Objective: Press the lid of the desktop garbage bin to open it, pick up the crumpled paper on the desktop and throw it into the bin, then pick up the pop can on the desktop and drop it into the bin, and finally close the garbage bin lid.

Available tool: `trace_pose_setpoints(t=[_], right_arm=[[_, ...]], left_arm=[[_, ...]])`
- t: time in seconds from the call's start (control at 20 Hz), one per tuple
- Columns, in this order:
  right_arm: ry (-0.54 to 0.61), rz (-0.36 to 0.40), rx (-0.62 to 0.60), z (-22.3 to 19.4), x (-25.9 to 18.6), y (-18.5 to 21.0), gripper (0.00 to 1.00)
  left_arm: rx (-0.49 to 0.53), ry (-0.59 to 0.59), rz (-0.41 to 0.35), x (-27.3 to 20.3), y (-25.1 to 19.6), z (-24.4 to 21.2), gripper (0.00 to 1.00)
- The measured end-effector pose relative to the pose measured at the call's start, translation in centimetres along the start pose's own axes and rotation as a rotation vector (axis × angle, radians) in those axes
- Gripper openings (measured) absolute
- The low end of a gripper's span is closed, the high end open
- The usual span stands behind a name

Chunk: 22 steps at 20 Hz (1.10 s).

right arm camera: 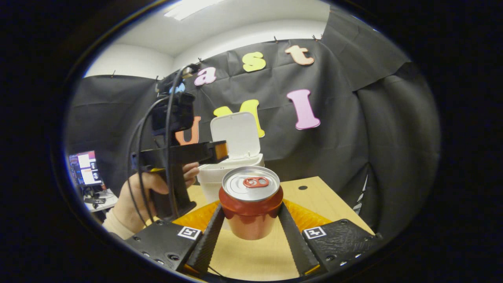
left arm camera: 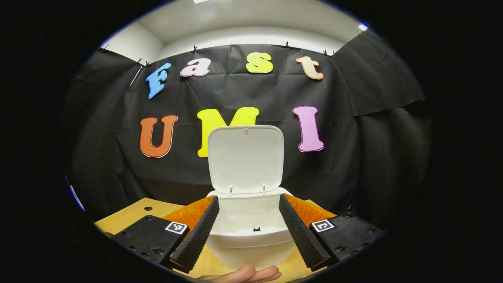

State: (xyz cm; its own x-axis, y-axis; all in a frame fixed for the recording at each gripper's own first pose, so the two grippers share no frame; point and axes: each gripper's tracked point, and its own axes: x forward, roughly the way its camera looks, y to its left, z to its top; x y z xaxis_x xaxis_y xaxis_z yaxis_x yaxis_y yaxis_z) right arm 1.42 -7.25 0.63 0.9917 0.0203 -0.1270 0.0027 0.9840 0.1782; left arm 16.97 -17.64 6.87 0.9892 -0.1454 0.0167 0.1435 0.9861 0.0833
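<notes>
Bin open, can held upright above the table.

The bin (left arm camera: 251,224) stood at 6 o'clock between the wide-spread fingers of the empty left gripper (left arm camera: 250,232), its lid (left arm camera: 245,159) raised upright toward 12. In the right gripper view, the right gripper (right arm camera: 251,232) clamped the can (right arm camera: 250,208), long axis vertical, tab up, with the left gripper at 9 o'clock and a monitor (right arm camera: 85,168) beyond.
</notes>
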Motion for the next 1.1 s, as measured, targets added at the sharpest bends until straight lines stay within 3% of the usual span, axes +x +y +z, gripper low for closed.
trace_pose_setpoints(t=[0.4, 0.55, 0.65, 0.7, 0.85, 1.1], right_arm=[[0.032, 0.015, -0.046, -1.7, 0.6, 1.9, 0.79], [0.064, -0.013, -0.046, -3.0, 0.7, 1.7, 0.8], [0.087, -0.022, -0.049, -3.7, 0.8, 1.8, 0.8], [0.093, -0.033, -0.054, -3.7, 0.9, 1.6, 0.8], [0.089, -0.079, -0.077, -3.1, 1.3, 1.1, 0.8], [0.09, -0.075, -0.044, -0.9, 1.5, 2.5, 0.79]], left_arm=[[-0.044, -0.042, 0.069, -9.3, 5.6, -2.9, 0.99], [-0.084, -0.025, 0.113, -11.7, 7.9, -4.9, 0.99], [-0.074, -0.031, 0.133, -12.9, 9.0, -5.6, 0.94], [-0.057, -0.027, 0.14, -13.5, 9.5, -6.0, 0.98], [-0.036, -0.01, 0.177, -14.7, 11.5, -7.5, 0.98], [-0.064, 0.0, 0.153, -15.6, 12.4, -8.3, 0.98]])
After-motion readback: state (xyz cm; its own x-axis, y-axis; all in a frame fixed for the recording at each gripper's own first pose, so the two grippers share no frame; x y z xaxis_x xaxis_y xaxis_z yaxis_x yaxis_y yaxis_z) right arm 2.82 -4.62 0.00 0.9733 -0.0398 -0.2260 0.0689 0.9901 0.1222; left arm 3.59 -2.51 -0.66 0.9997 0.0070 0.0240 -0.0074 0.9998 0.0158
